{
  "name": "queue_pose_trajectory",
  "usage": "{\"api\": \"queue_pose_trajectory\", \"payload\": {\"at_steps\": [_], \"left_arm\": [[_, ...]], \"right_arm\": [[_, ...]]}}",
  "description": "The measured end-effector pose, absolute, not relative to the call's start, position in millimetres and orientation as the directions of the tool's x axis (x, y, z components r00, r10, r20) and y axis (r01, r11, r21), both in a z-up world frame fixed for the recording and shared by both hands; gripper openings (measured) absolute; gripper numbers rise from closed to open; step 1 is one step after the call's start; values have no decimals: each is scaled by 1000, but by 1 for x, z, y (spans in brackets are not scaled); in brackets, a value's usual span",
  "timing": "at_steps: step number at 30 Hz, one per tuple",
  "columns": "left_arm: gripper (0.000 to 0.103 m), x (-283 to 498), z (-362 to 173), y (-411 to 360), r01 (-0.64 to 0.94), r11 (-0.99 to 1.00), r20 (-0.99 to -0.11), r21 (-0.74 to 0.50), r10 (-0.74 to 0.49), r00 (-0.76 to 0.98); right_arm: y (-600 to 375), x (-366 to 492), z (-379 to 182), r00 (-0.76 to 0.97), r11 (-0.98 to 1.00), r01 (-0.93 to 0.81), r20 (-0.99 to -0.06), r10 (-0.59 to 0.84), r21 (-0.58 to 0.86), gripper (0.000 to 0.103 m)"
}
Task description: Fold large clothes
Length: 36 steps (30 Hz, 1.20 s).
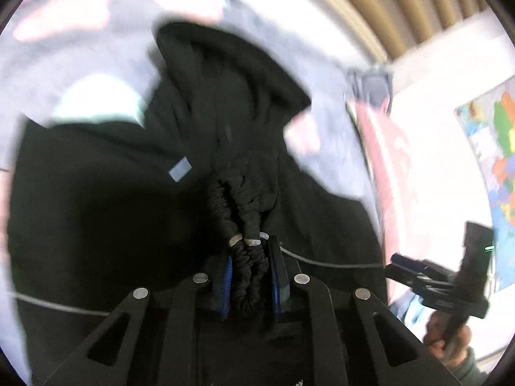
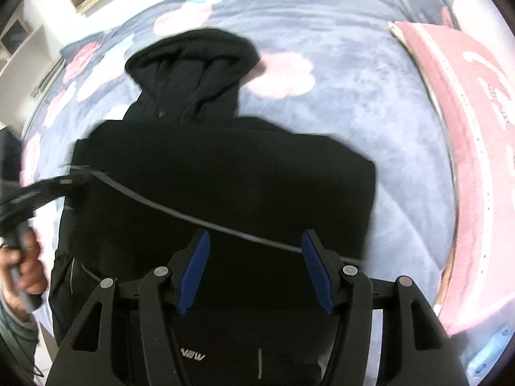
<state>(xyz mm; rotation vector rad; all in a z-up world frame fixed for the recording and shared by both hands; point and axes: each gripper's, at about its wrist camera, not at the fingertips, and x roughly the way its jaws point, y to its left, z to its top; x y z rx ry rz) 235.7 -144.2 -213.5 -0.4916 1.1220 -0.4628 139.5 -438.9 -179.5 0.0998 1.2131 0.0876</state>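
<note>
Left gripper (image 1: 249, 276) pinches the black hoodie's (image 2: 219, 167) gathered cuff; right gripper (image 2: 256, 270) hovers wide above it. Sleeves appear folded in; halving the body on the bed (image 2: 386, 122) likely remains.

- Black hoodie (image 2: 225, 173): pale letters reading "NEW" are printed on the fabric near the bottom edge of the right wrist view; any characters ahead of them are cut off by the tool body.
- Pink pillow (image 2: 476, 148): large white markings are present, but they are partial and not legible.
- Wall map (image 1: 495, 160): coloured regions only; any lettering is too blurred to read.
</note>
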Motion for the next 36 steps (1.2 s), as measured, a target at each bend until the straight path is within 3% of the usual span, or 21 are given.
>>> {"api": "queue_pose_trajectory", "payload": {"at_steps": [5, 8, 11, 15, 19, 22, 23, 25, 28, 32, 35, 36], "left_arm": [[19, 221, -195, -60, -23, 858, -767, -514, -448, 459], [19, 215, -230, -35, -115, 865, -828, -488, -418, 375], [28, 208, -278, -36, -149, 898, -888, -415, -364, 280], [32, 207, -292, -37, -180, 884, -884, -431, -373, 283], [33, 215, -271, -33, -150, 895, -891, -419, -374, 258], [34, 203, -229, -12, -132, 899, -869, -418, -353, 348], [37, 194, -217, -3, -132, 893, -855, -430, -355, 378], [55, 181, -195, 10, -131, 878, -820, -460, -364, 441], [56, 177, -182, 2, -86, 866, -784, -493, -398, 477], [56, 188, -215, -56, -9, 880, -816, -475, -436, 379], [55, 196, -268, -70, -87, 951, -929, -298, -268, 254], [55, 198, -280, -69, -113, 946, -933, -303, -270, 237]], "right_arm": [[-425, 159, -201, 321, 992, -32, -939, 126, 122, 62], [-403, 173, -239, 259, 994, -60, -960, 101, 88, 62], [-383, 180, -276, 212, 997, -66, -977, -16, -31, 64], [-372, 185, -289, 205, 992, -78, -976, -79, -97, 68], [-380, 187, -278, 175, 997, -62, -984, -39, -50, 68], [-393, 173, -246, 225, 999, -28, -974, 24, 18, 69], [-395, 166, -236, 245, 999, -26, -969, 38, 33, 69], [-396, 150, -222, 277, 999, -32, -960, 42, 34, 69], [-392, 131, -228, 258, 999, -34, -966, 21, 12, 69], [-379, 112, -263, 201, 1000, -5, -979, -25, -27, 69], [-370, 111, -283, 180, 996, -3, -980, -83, -85, 73], [-370, 113, -287, 165, 996, 16, -983, -85, -84, 74]]}}
